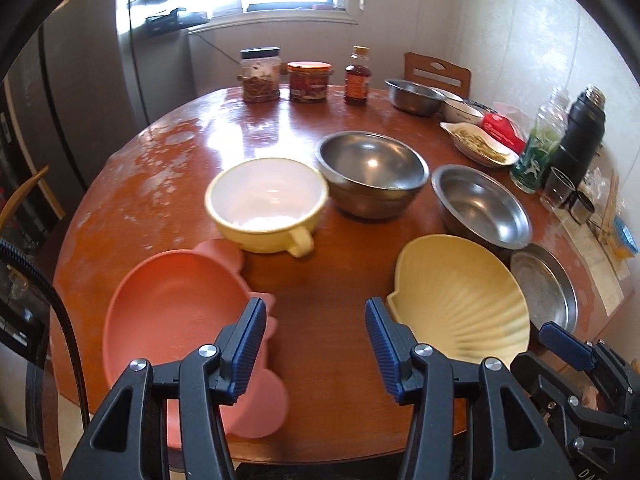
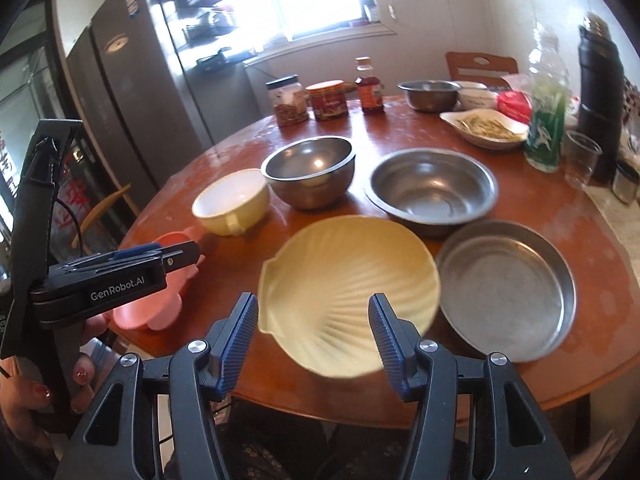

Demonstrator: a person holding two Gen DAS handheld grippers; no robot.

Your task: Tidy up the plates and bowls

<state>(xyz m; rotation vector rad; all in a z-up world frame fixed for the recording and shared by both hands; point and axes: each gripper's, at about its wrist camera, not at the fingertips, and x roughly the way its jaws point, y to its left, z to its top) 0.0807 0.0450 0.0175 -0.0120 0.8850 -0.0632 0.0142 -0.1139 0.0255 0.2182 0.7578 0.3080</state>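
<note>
- Nothing stacked yet: pink bowl [image 1: 172,304] lower left, shell dish [image 2: 348,296] centre, steel bowls [image 1: 372,172] apart.
- Left gripper [image 1: 316,344] and right gripper [image 2: 314,340] spread, empty.

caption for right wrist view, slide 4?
Open right gripper poised over a yellow shell-shaped bowl among steel bowls on a round wooden table.
</note>
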